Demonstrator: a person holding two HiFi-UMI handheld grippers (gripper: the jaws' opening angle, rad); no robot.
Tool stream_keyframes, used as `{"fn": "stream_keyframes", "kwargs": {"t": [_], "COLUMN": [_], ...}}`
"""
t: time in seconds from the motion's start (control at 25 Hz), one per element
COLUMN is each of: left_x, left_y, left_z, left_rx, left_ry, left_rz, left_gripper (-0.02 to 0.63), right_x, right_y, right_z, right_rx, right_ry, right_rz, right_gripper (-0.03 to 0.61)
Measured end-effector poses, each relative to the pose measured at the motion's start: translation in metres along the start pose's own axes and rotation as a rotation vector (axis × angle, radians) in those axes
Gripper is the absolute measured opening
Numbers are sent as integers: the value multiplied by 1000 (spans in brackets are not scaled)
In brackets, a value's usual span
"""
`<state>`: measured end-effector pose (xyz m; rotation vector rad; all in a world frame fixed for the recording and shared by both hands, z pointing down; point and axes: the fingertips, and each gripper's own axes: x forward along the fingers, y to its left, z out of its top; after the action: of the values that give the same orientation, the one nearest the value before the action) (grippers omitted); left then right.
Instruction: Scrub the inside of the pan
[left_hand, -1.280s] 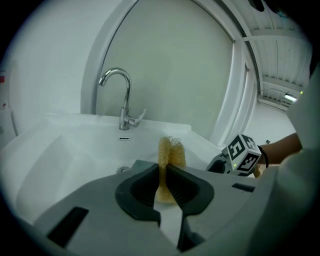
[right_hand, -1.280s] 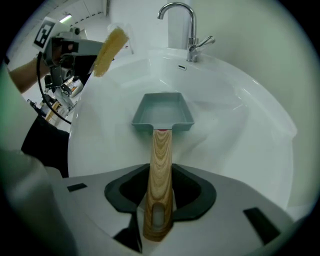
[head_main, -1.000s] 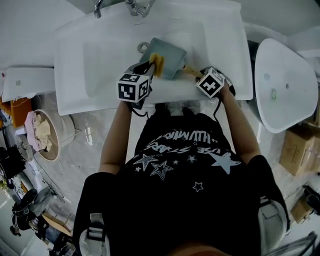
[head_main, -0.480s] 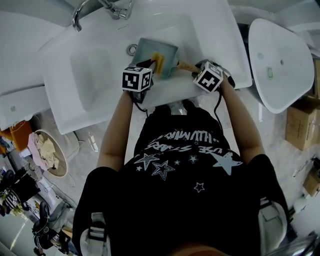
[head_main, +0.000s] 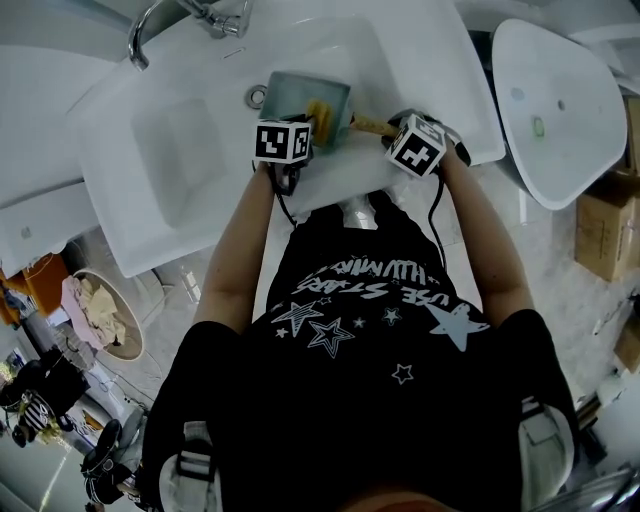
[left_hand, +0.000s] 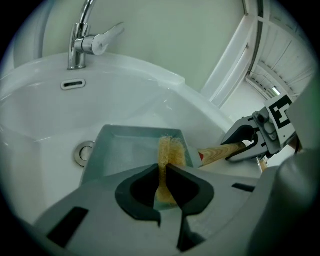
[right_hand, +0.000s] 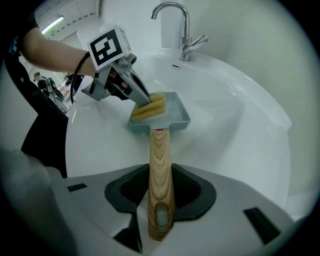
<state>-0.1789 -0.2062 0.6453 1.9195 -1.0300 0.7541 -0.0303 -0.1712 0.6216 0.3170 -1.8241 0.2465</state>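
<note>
A square grey-green pan (head_main: 305, 100) (left_hand: 135, 150) (right_hand: 176, 116) lies in the white sink (head_main: 200, 150), beside the drain. Its wooden handle (right_hand: 160, 175) (left_hand: 220, 151) (head_main: 372, 125) points toward the person. My right gripper (right_hand: 160, 192) (head_main: 400, 140) (left_hand: 245, 145) is shut on that handle. My left gripper (left_hand: 164, 172) (head_main: 300, 135) (right_hand: 142, 97) is shut on a yellow scrub pad (left_hand: 169, 152) (right_hand: 149, 107) (head_main: 318, 115), which reaches down into the pan's near side.
A chrome tap (left_hand: 82, 42) (right_hand: 177, 25) (head_main: 185, 15) stands at the sink's far rim, with an overflow slot (left_hand: 73, 84) below it and the drain (left_hand: 84, 152) left of the pan. A second white basin (head_main: 560, 100) sits to the right; cardboard boxes (head_main: 605, 230) stand nearby.
My left gripper has sunk with the scrub pad, down into the pan. The right gripper and the handle have held still. The head view has swung, so the sink sits more tilted.
</note>
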Motion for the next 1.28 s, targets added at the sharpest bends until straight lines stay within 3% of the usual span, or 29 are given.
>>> {"fn": "stream_keyframes", "kwargs": {"t": [0.24,0.68,1.28], "left_x": [13,29,35], "left_y": [0,-10,-1], "left_z": [-7,-12,-18], "left_rx": [-60,-39,-26], "left_ry": [51,147,182], "left_rz": [-1,-18,-19], "left_gripper": [51,51,51], "right_x": [-1,-2,1], "right_y": [1,-1,0], "right_z": [2,3,0], "right_rx": [3,1,1], "right_ry": [-3,-2,19], "right_rz": [-3,-7,3], "right_gripper": [130,130,130]}}
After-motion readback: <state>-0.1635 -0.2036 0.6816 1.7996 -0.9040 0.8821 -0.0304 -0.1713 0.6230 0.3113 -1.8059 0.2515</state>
